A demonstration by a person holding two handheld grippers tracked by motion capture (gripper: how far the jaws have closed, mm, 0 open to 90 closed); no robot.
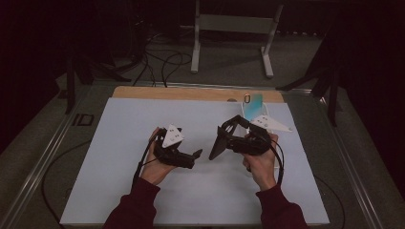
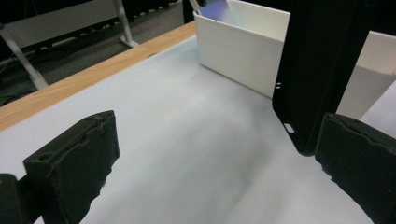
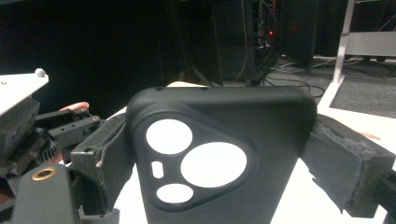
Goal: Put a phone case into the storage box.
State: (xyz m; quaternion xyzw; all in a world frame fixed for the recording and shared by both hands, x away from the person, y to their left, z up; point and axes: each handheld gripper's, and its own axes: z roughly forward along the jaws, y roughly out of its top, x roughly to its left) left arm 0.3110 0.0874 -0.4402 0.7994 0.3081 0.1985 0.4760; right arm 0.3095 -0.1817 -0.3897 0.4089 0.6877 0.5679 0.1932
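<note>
The pale mat (image 1: pixel 143 191) covers most of the table, and taking the white bin (image 2: pixel 243 51) as the landmark, the open room lies on the person's side and to the left of it: a broad bare stretch of mat runs from the bin's near wall down to the near edge and across to the left edge. Behind the bin a strip of wooden table edge (image 1: pixel 191 93) shows past the mat's far border, and the bin itself stands at the mat's far right corner with a light-blue phone (image 1: pixel 253 101) leaning up out of it. The black phone case (image 3: pixel 219 154) is in the air in front of the bin and to its left, over the middle of the mat. The right gripper (image 1: pixel 229 138) is clamped on it, one pad pressing each long side, the camera cut-outs facing that gripper's own camera. The left gripper (image 1: pixel 193 157) hovers just left of the case, farther from the bin; its jaws stand wide apart with nothing between them, the case's edge just beside one pad but not pinched.
</note>
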